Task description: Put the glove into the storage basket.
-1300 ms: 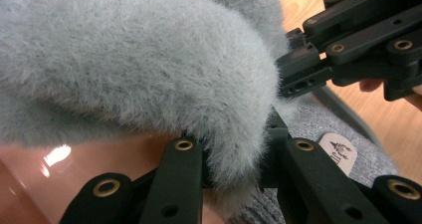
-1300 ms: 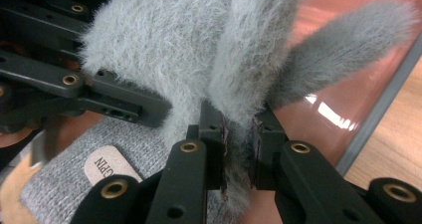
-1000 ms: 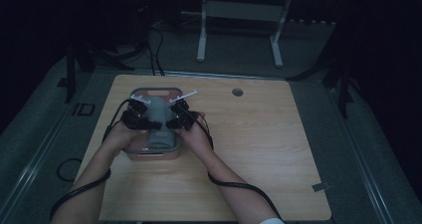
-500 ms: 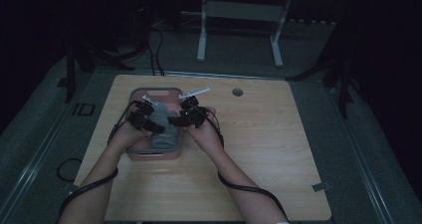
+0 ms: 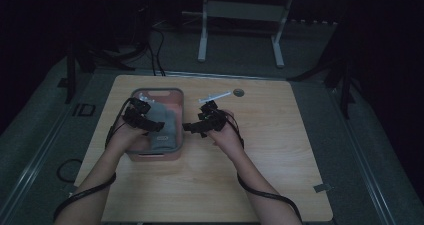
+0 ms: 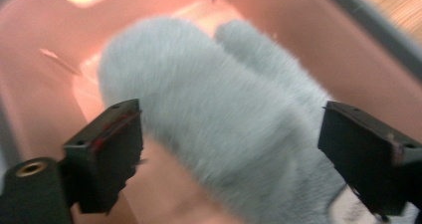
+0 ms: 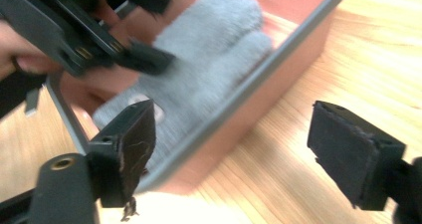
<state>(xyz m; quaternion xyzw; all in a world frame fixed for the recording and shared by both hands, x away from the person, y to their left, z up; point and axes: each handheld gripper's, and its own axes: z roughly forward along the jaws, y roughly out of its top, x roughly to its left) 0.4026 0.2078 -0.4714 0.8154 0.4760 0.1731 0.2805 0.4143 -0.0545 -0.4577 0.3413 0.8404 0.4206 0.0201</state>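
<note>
From the high view I see the wooden tabletop (image 5: 280, 155) with a pink bin (image 5: 155, 157) sitting on its left half, a grey rim running round the top. Inside the bin lies a grey fluffy mitten (image 5: 162, 127), flat on the floor of the bin, with a pale label near its cuff end.

My left tongs (image 5: 145, 122) hang over the bin, above the mitten. In the left gripper view the two black jaws stand wide apart with the mitten (image 6: 224, 129) spread between and beyond them, its thumb lobe lying alongside the main body against the pink wall (image 6: 278, 45). I cannot tell whether the jaws touch the fabric; nothing is pinched between them.

My right tongs (image 5: 200, 127) sit just outside the bin's right wall, over bare wood. In the right gripper view its jaws are also wide, holding nothing, and one jaw overlaps the bin's grey rim (image 7: 249, 89) while the other stands over the tabletop (image 7: 298, 149). That same view shows the mitten (image 7: 209, 59) in the bin and the left tongs (image 7: 144, 55) above it.

A small round grommet (image 5: 238, 92) sits near the far edge of the tabletop.
</note>
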